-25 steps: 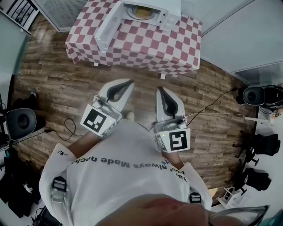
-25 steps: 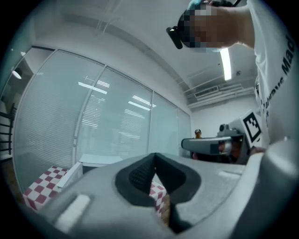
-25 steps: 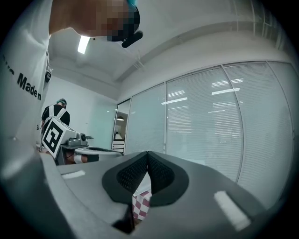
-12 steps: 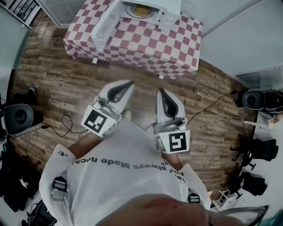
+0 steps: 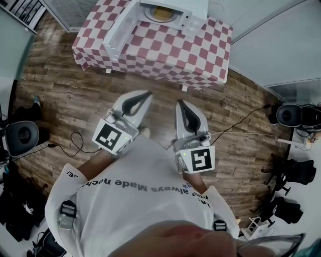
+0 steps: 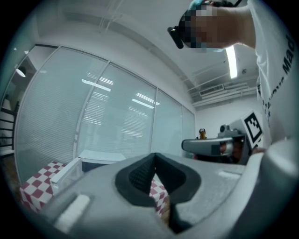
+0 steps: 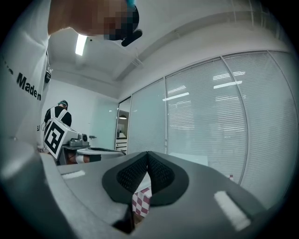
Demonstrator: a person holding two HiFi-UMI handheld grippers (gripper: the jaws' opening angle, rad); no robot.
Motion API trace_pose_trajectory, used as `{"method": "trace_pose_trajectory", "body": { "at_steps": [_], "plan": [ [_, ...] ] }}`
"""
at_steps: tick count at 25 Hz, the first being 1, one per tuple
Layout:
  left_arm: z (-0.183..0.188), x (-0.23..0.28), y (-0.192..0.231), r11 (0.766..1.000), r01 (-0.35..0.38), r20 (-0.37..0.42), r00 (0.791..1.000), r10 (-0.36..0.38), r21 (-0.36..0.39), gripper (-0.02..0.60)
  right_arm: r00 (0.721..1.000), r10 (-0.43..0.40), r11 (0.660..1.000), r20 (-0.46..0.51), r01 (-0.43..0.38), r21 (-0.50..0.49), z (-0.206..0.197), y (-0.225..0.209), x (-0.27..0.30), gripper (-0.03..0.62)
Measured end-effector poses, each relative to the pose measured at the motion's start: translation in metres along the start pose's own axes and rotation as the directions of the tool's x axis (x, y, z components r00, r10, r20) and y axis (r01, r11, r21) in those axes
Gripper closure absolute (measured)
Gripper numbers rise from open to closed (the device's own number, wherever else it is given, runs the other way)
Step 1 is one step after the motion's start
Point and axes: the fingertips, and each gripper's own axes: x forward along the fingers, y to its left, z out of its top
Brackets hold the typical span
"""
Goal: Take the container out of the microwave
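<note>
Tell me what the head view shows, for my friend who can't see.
A person holds the left gripper and right gripper, both shut and empty, above a wooden floor. Ahead, on a checkered table, a white microwave stands open with a yellow container inside.

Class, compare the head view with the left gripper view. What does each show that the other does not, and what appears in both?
Only the head view shows the yellow container sitting inside the microwave, and the wooden floor. Only the left gripper view shows the ceiling light overhead. Both show the checkered table, the open microwave door, and the left tongs and right tongs, each shut and holding nothing.
</note>
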Motion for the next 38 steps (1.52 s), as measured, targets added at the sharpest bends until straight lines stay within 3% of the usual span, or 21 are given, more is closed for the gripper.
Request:
{"method": "trace_pose_trajectory", "body": {
  "at_steps": [25,38],
  "plan": [
    [0.024,0.069,0.207,0.998,0.054,0.011,0.998,-0.054,-0.029,0.578,1.0,0.003,1.0,-0.028,-0.004,-0.03,0.019,-0.034,0.223,0.592],
    [0.027,0.074,0.258,0.997,0.069,0.016,0.998,-0.068,-0.03,0.578,1.0,-0.018,1.0,-0.01,0.018,-0.015,0.025,-0.03,0.276,0.592]
  ]
}}
